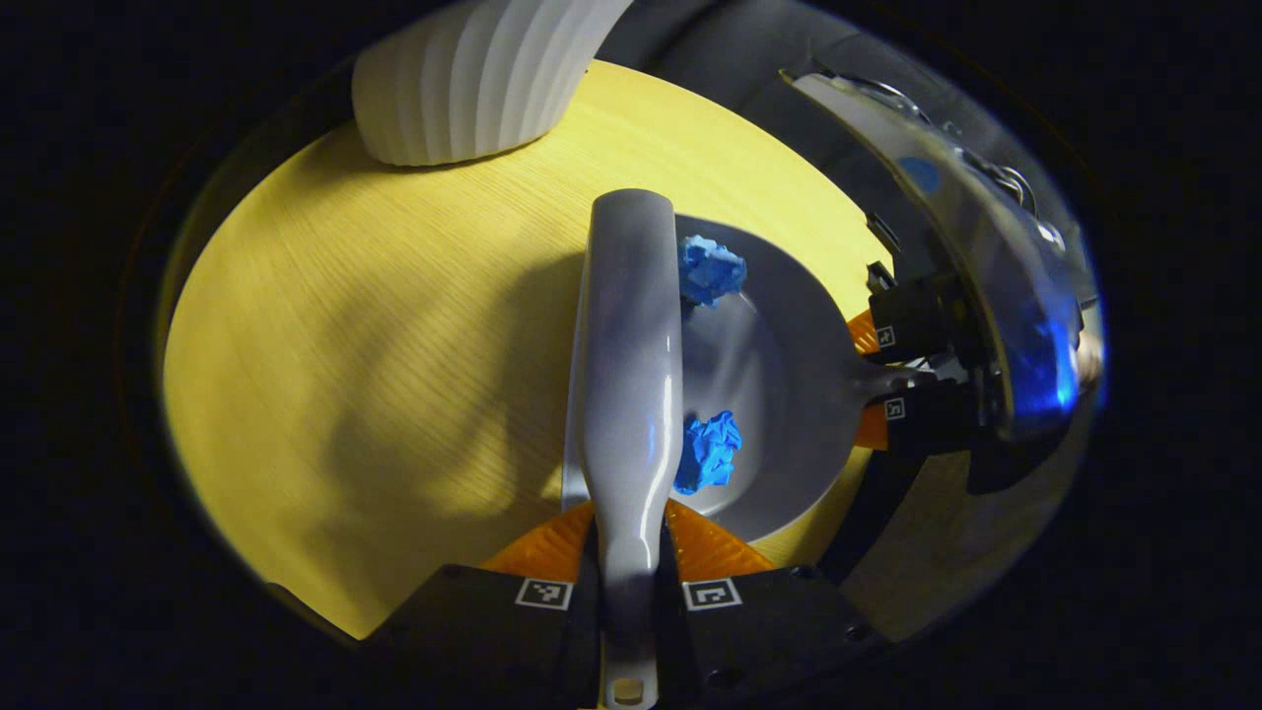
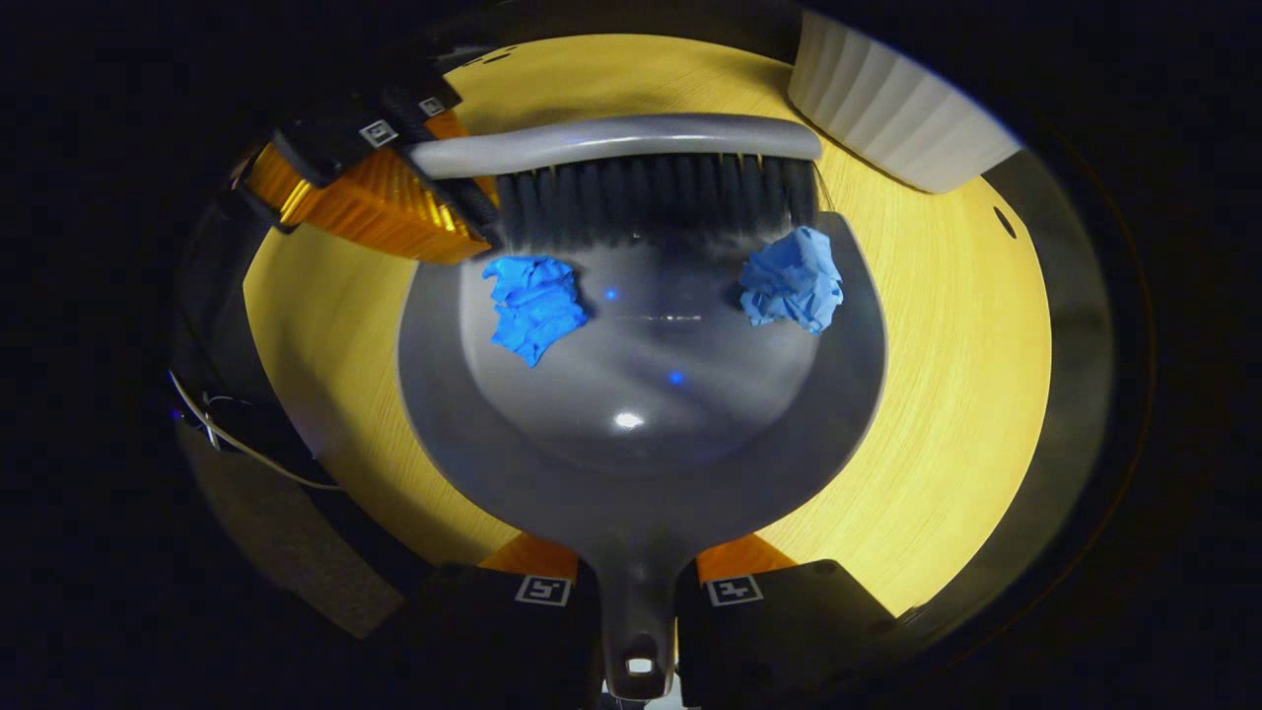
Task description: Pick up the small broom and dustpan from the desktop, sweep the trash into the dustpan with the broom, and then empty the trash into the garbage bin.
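My left gripper [image 1: 628, 582] is shut on the handle of the grey small broom [image 1: 631, 365], which stretches forward over the desktop. The grey dustpan [image 2: 641, 434] lies flat on the yellow wooden table [image 2: 946, 375], and my right gripper [image 2: 636, 587] is shut on its handle. The broom's dark bristles [image 2: 651, 202] stand at the pan's mouth. Two blue crumpled paper wads [image 2: 532, 306] [image 2: 794, 279] rest inside the pan, just in front of the bristles. In the left gripper view the wads [image 1: 710, 268] [image 1: 708, 452] lie right of the broom, with the right gripper [image 1: 892, 370] beyond the dustpan [image 1: 789, 394].
A white ribbed garbage bin [image 2: 887, 108] stands on the table past the pan's mouth, at upper right; in the left gripper view the bin [image 1: 473, 89] is at the top left. The table's edge runs close on the right. A thin cable [image 2: 237, 444] hangs at left.
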{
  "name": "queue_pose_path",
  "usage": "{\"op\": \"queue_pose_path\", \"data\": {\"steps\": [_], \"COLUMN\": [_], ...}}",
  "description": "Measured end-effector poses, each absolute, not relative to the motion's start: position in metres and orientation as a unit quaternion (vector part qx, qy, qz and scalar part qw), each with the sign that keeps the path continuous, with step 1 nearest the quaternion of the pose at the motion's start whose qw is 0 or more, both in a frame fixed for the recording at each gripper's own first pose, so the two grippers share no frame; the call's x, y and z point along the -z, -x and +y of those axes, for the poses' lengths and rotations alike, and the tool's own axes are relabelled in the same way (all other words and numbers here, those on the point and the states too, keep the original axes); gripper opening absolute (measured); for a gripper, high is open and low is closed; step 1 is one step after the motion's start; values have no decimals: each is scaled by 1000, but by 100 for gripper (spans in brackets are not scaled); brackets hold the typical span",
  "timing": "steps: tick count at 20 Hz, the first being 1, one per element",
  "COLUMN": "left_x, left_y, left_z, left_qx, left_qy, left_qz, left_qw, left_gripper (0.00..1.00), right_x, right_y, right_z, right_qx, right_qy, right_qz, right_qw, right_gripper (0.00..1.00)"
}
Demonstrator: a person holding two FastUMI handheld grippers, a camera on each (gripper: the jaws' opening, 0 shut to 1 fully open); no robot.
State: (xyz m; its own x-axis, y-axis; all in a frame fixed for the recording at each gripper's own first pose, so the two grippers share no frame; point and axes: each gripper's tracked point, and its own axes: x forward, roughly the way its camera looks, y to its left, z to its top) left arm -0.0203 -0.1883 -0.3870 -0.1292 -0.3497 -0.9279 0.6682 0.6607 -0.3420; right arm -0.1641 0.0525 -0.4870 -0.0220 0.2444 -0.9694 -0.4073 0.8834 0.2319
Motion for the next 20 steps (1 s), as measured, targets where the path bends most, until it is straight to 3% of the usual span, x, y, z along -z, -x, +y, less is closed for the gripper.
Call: {"op": "queue_pose_path", "data": {"steps": [6, 7, 8, 9, 18, 20], "left_x": [357, 359, 364, 369, 425, 424], "left_y": [7, 7, 5, 5, 18, 17], "left_z": [-178, -171, -165, -159, -149, -150], "left_qx": [315, 299, 283, 267, 182, 175], "left_qy": [-71, -67, -70, -76, -104, -99], "left_qz": [591, 588, 586, 585, 622, 627], "left_qw": [739, 748, 756, 762, 755, 752], "left_gripper": [27, 26, 26, 26, 30, 26], "right_x": [489, 488, 487, 484, 482, 489], "right_y": [156, 159, 158, 156, 155, 159], "right_z": [58, 57, 56, 55, 62, 66], "right_qx": [-214, -210, -205, -200, -155, -143], "right_qy": [25, 17, 13, 14, 4, -1], "right_qz": [664, 663, 661, 659, 645, 636], "right_qw": [716, 719, 722, 725, 748, 758], "right_gripper": [35, 40, 33, 33, 33, 33]}}
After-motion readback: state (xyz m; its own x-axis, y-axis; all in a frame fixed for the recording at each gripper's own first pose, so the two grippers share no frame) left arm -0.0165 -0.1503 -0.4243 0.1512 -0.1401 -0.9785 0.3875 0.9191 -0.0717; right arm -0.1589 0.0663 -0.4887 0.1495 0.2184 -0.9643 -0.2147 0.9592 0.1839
